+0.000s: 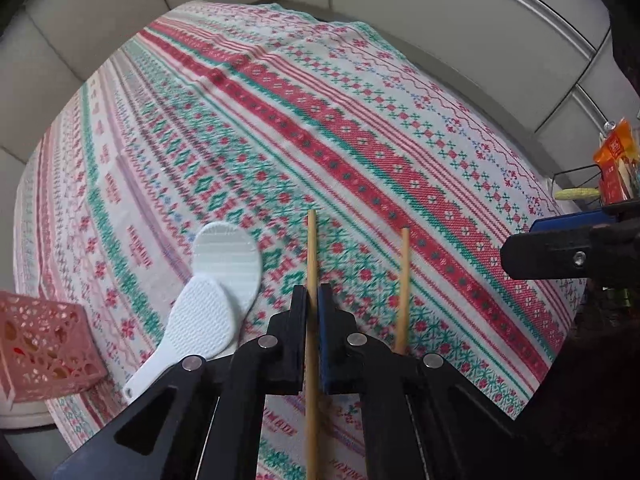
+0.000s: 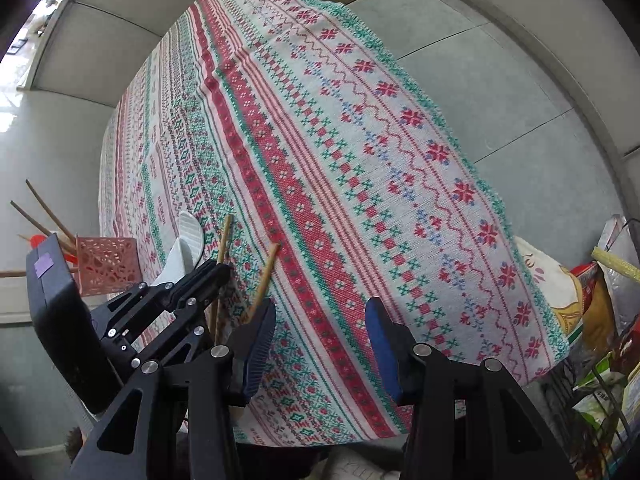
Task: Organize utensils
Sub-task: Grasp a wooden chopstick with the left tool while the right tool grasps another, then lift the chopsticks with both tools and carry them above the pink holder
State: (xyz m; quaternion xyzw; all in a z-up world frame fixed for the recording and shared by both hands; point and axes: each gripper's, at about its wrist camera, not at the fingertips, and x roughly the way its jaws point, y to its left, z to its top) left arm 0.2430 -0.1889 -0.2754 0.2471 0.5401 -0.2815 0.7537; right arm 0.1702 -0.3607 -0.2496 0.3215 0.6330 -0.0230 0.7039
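Note:
My left gripper (image 1: 313, 294) points down at the patterned tablecloth (image 1: 360, 140) and is shut on a wooden chopstick (image 1: 311, 240) that runs straight between its pads. A second chopstick (image 1: 403, 280) lies on the cloth just to its right. Two white rice paddles (image 1: 218, 292) overlap on the cloth to the left. In the right wrist view my right gripper (image 2: 320, 344) stands open over the cloth with nothing between its fingers. The second chopstick (image 2: 267, 272) ends beside its left finger. The left gripper (image 2: 212, 276) shows there with the held chopstick (image 2: 225, 240).
A pink lattice holder (image 1: 44, 340) stands at the table's left edge, and in the right wrist view this pink lattice holder (image 2: 106, 264) has several dark chopsticks (image 2: 44, 216) poking out. Bags and packets (image 2: 600, 320) crowd the right side. Grey tiled floor surrounds the table.

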